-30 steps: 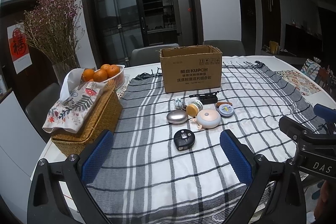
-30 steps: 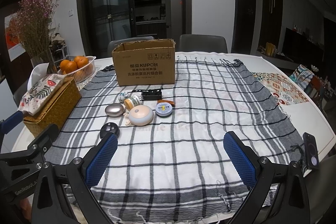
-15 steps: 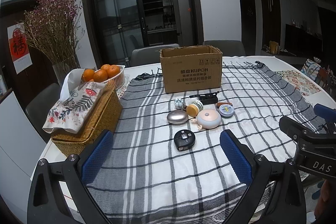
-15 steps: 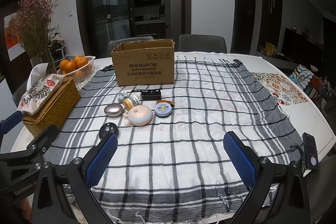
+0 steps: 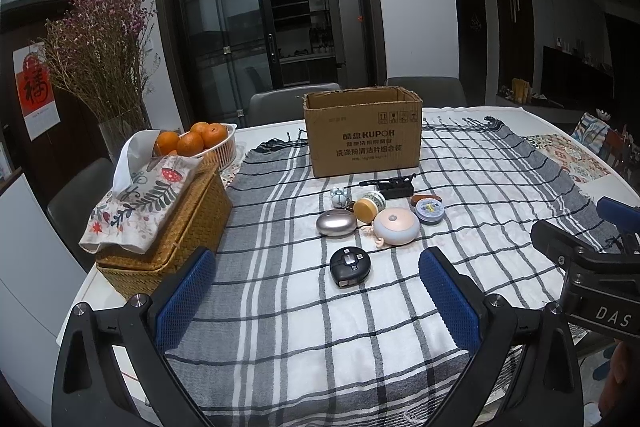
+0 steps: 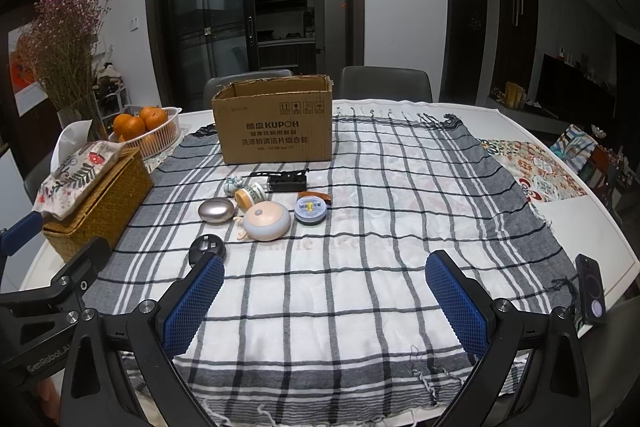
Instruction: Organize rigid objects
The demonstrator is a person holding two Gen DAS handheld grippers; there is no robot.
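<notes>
An open cardboard box stands at the far middle of the checked cloth. In front of it lies a cluster of small items: a black round device, a silver oval case, a pink and white round lamp, a tape roll, a round tin and a black tool. My left gripper is open, held short of the black device. My right gripper is open over bare cloth, right of the cluster.
A wicker basket draped with a floral cloth sits at the left, with a bowl of oranges behind it. A phone lies at the table's right edge. Chairs stand behind the table.
</notes>
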